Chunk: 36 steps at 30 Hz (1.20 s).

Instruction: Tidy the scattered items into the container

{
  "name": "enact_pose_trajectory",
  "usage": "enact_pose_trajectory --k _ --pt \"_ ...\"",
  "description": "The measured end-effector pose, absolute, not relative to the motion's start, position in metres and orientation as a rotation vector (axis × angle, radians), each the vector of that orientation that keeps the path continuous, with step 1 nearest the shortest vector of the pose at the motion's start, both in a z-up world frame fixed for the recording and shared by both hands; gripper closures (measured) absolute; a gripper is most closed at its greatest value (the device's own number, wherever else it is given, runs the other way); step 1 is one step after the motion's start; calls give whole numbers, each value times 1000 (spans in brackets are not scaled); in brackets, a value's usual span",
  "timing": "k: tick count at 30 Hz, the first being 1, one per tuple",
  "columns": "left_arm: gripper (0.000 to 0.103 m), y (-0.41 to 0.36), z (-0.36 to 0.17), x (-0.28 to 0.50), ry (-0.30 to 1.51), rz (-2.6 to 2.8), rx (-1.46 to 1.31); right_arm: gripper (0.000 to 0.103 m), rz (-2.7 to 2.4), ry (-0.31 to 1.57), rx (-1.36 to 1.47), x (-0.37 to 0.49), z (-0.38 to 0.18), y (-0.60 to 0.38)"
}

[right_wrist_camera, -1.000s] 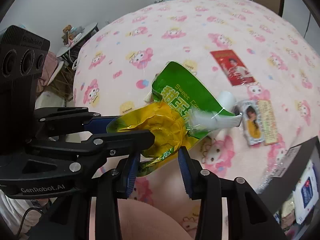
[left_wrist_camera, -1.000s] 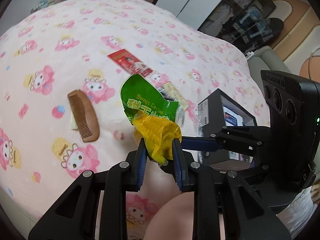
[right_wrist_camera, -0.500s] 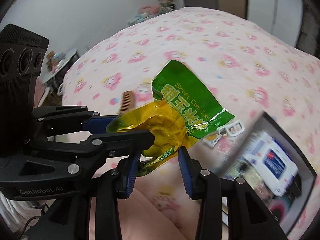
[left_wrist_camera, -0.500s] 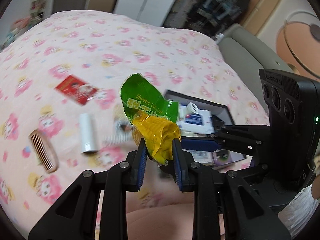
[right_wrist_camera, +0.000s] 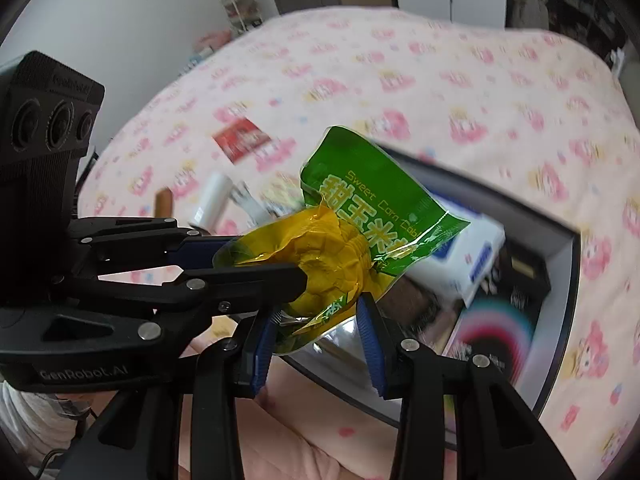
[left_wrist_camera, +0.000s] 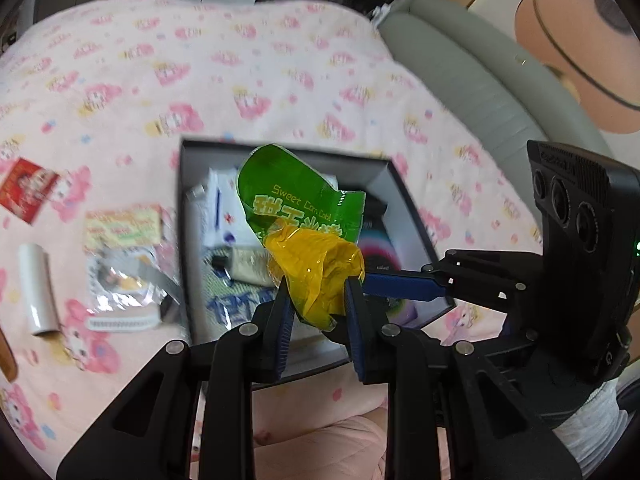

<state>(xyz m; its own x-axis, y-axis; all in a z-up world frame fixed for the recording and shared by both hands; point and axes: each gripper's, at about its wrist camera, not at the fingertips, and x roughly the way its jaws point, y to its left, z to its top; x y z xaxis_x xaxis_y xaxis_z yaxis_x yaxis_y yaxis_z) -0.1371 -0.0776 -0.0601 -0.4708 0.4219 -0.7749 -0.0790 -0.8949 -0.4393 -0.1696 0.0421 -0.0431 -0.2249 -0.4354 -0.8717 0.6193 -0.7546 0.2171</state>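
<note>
A crumpled green and yellow snack bag (left_wrist_camera: 308, 232) hangs in the air over the open black box (left_wrist_camera: 280, 150). My left gripper (left_wrist_camera: 318, 306) is shut on its yellow lower end. My right gripper (right_wrist_camera: 317, 322) is shut on the same yellow part of the snack bag (right_wrist_camera: 360, 224), and the left gripper (right_wrist_camera: 244, 258) comes in across it from the left. In the left wrist view the right gripper (left_wrist_camera: 400, 286) reaches in from the right. The black box (right_wrist_camera: 572, 280) holds a white tissue pack (right_wrist_camera: 460, 256) and other packets.
On the pink patterned bedspread left of the box lie a red packet (left_wrist_camera: 26, 190), a white tube (left_wrist_camera: 38, 288), a yellow card pack (left_wrist_camera: 122, 226), a clear packet (left_wrist_camera: 120, 284) and a wooden comb (left_wrist_camera: 6, 356). A grey padded edge (left_wrist_camera: 480, 80) runs along the right.
Both grippers have carried the snack bag sideways from above the loose items to above the black box, rolling a little. Their hold on the bag is unchanged.
</note>
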Motion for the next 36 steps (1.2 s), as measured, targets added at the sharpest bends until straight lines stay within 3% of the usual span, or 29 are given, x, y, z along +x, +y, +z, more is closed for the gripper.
enact_pose_trajectory --k 11,18,23,26,28,30,36 --pt "79 -73 -108 -145 -475 2420 -1620 67 -1960 216 1462 -178 -105 46" --pt "79 -88 -103 -136 -514 2453 -1575 67 -2012 214 1452 -175 -97 51" --pt "78 -80 -81 -128 -420 2546 -1497 66 -2111 245 1441 -170 -82 64" --pt "71 -74 -64 -119 -341 2632 -1444 58 -2180 235 1415 -163 -68 73" --pt "51 -70 -50 -113 -288 2707 -1394 50 -2240 219 1393 -156 -56 79" --pt "43 -66 -37 -107 -244 2773 -1337 48 -2296 205 1364 -149 -46 81" --pt "27 -58 6 -77 -193 2900 -1170 35 -2475 149 1267 -116 -11 94"
